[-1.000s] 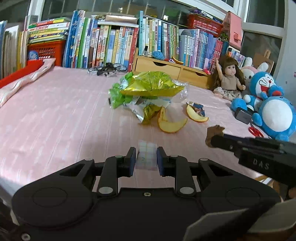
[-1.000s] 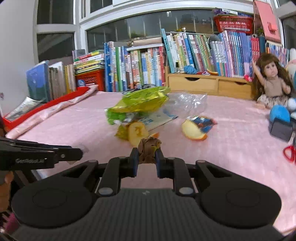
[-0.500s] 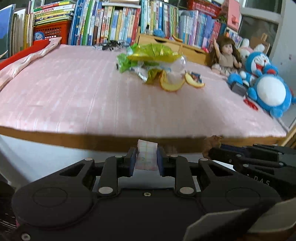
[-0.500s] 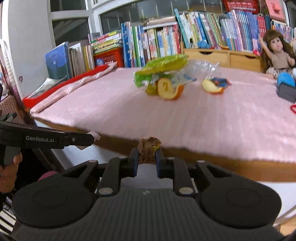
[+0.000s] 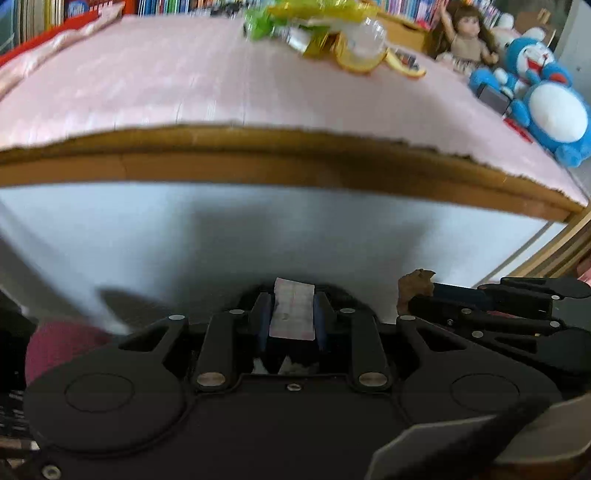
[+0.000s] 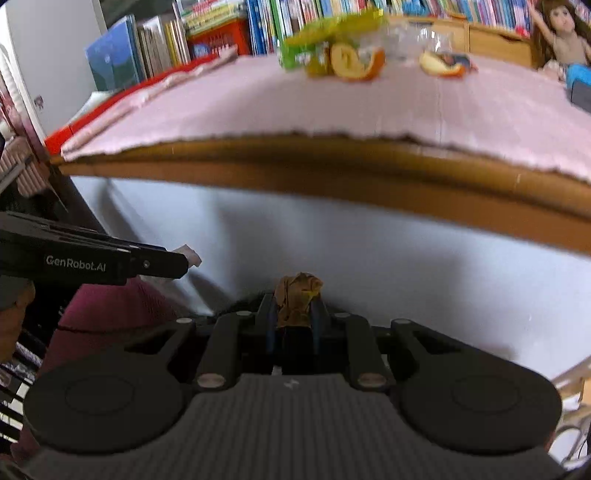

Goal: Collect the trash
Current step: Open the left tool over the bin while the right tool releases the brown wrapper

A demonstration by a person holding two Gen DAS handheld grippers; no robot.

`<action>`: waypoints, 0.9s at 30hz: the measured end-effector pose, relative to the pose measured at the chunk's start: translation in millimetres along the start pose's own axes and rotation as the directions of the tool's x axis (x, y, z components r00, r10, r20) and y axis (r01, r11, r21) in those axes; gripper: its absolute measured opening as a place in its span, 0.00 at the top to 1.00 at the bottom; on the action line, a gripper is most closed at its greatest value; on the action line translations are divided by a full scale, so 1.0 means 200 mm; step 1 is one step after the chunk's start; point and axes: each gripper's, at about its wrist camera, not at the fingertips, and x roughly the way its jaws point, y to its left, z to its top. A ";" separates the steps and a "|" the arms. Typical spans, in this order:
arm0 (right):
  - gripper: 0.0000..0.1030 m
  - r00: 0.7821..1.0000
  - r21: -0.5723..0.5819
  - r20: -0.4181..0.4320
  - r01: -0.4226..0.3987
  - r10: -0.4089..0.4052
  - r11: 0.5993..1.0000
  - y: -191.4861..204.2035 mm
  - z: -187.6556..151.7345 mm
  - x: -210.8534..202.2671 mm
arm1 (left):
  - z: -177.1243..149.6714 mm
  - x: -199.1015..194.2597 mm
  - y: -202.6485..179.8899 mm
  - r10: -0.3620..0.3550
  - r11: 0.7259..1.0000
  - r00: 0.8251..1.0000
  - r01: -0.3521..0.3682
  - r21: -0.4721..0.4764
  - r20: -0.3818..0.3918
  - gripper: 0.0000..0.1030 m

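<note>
My left gripper (image 5: 291, 314) is shut on a small pale pink-and-white wrapper (image 5: 292, 312), held below the table's front edge. My right gripper (image 6: 293, 308) is shut on a crumpled brown scrap (image 6: 297, 299); that scrap (image 5: 415, 286) also shows at the right of the left wrist view. The left gripper (image 6: 186, 258) reaches in from the left of the right wrist view. On the pink tablecloth (image 5: 184, 74) lie green and yellow snack bags (image 5: 314, 18), fruit peels (image 6: 354, 62) and clear plastic (image 6: 417, 37).
The wooden table edge (image 5: 295, 162) runs across above both grippers, with a white panel (image 5: 258, 236) under it. Books (image 6: 155, 48), a doll (image 5: 469, 37) and blue plush toys (image 5: 546, 107) line the far side. A dark red rounded object (image 6: 107, 314) sits low at left.
Both grippers have sunk from over the tabletop to below its front edge and tilted downward, still gripping the wrapper and the brown scrap. The table now fills the upper part of both views.
</note>
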 end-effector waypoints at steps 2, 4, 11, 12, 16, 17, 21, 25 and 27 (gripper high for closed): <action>0.76 1.000 -0.001 -0.023 -0.001 0.001 1.000 0.01 -0.03 0.02 | -0.02 0.03 0.01 0.007 1.000 1.000 -0.007 0.002 -0.028 0.78; 0.76 0.999 0.000 -0.039 -0.008 0.008 1.000 0.01 -0.04 0.04 | -0.04 0.06 0.01 0.015 1.000 0.999 -0.015 0.004 -0.051 0.78; 0.72 0.997 -0.008 -0.069 -0.020 0.020 1.000 0.04 -0.06 0.07 | -0.07 0.10 0.01 0.019 1.000 0.996 -0.018 0.010 -0.087 0.78; 0.72 0.997 -0.009 -0.072 -0.021 0.021 1.000 0.04 -0.06 0.08 | -0.06 0.11 0.01 0.020 1.000 0.996 -0.019 0.011 -0.092 0.78; 0.70 0.996 -0.013 -0.080 -0.027 0.026 1.000 0.04 -0.07 0.08 | -0.06 0.13 0.01 0.024 1.000 0.994 -0.023 0.010 -0.103 0.78; 0.70 0.996 -0.014 -0.081 -0.028 0.027 1.000 0.05 -0.07 0.08 | -0.06 0.14 0.01 0.024 1.000 0.994 -0.023 0.011 -0.104 0.78; 0.65 0.996 -0.017 -0.080 -0.029 0.028 0.999 0.05 -0.06 0.09 | -0.06 0.14 0.01 0.025 1.000 0.994 -0.023 0.012 -0.110 0.78; 0.64 0.996 -0.020 -0.081 -0.030 0.029 0.999 0.05 -0.07 0.08 | -0.06 0.15 0.01 0.026 1.000 0.993 -0.024 0.016 -0.112 0.78; 0.64 0.996 -0.021 -0.081 -0.031 0.029 0.999 0.05 -0.07 0.08 | -0.06 0.15 0.01 0.026 1.000 0.993 -0.024 0.017 -0.113 0.77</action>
